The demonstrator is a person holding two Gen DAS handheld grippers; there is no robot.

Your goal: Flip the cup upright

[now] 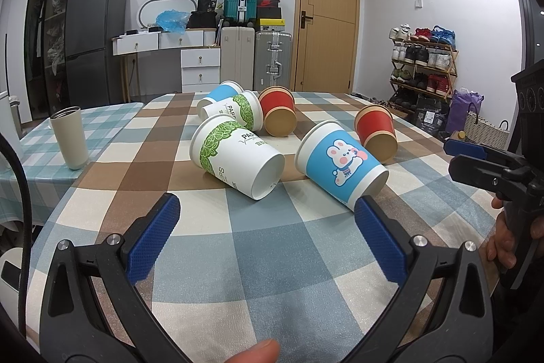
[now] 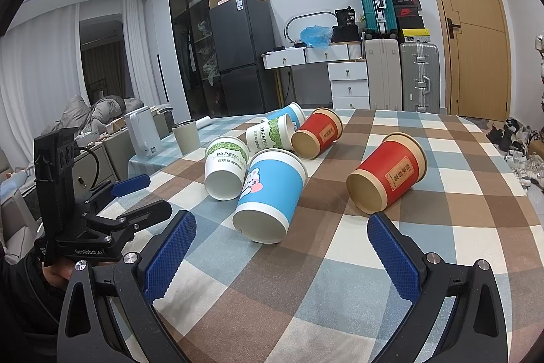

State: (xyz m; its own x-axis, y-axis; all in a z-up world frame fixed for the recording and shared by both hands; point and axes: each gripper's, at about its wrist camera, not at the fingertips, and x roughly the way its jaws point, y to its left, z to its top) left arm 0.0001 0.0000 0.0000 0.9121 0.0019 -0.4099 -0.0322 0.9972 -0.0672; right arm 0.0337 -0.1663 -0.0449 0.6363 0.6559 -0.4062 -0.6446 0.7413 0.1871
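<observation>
With both grippers' fingers wide and empty, we should close the right gripper (image 2: 277, 257) squarely across the blue bunny cup (image 2: 270, 193) mid-wall, then tip gently.

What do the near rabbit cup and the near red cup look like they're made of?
Rabbit cup: looks like thin printed paper, smooth with a slight sheen, judging by its rolled white rim and recessed base. Red cup: probably thicker paper or card, a matte red wrap with plain kraft-brown bands at both ends and a brown base. Both lie on their sides.
</observation>
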